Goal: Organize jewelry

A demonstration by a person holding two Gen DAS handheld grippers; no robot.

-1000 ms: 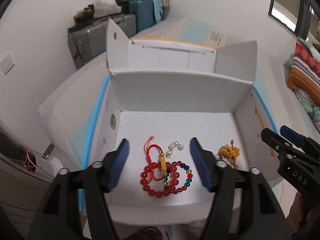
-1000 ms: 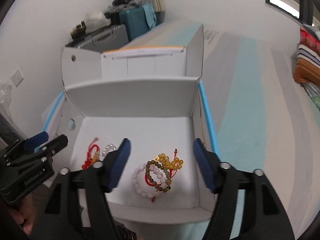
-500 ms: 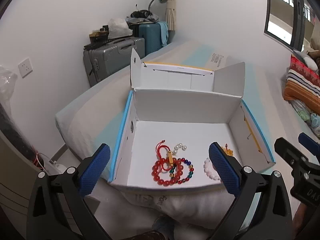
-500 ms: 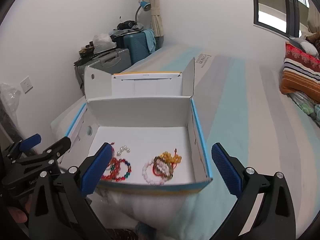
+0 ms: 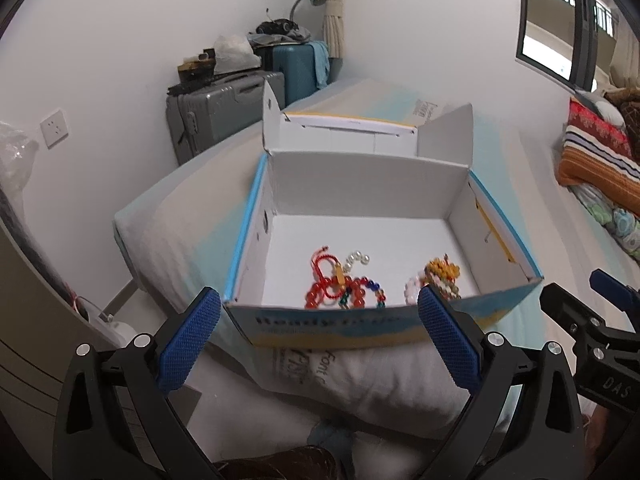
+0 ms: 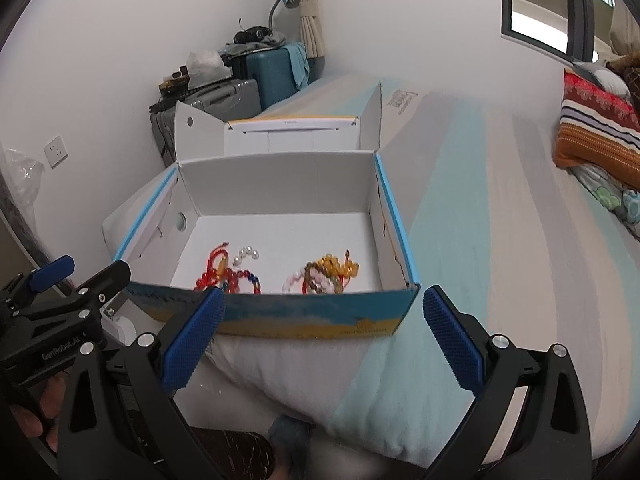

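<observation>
An open white cardboard box (image 5: 372, 196) (image 6: 276, 184) with blue edges rests on a bed. Inside, on the left, lie red bead bracelets (image 5: 332, 284) (image 6: 218, 272), a multicoloured bead bracelet (image 5: 374, 292) and a short pearl string (image 5: 357, 258) (image 6: 246, 255). On the right lie yellow and pink-white bead bracelets (image 5: 434, 276) (image 6: 326, 272). My left gripper (image 5: 318, 338) is open, in front of the box's near wall, with nothing between its fingers. My right gripper (image 6: 322, 334) is open too, also outside the near wall and holding nothing.
The box's lid flap (image 5: 348, 132) stands up behind it. Grey (image 5: 224, 108) and teal suitcases (image 5: 296, 68) stand against the far wall with clutter on top. Striped folded bedding (image 6: 596, 136) lies at the right. The bed's striped sheet (image 6: 500, 240) stretches to the right of the box.
Both grippers have pulled back out of the box toward its near side, and their jaws have spread wide. The bracelets stay on the box floor.
</observation>
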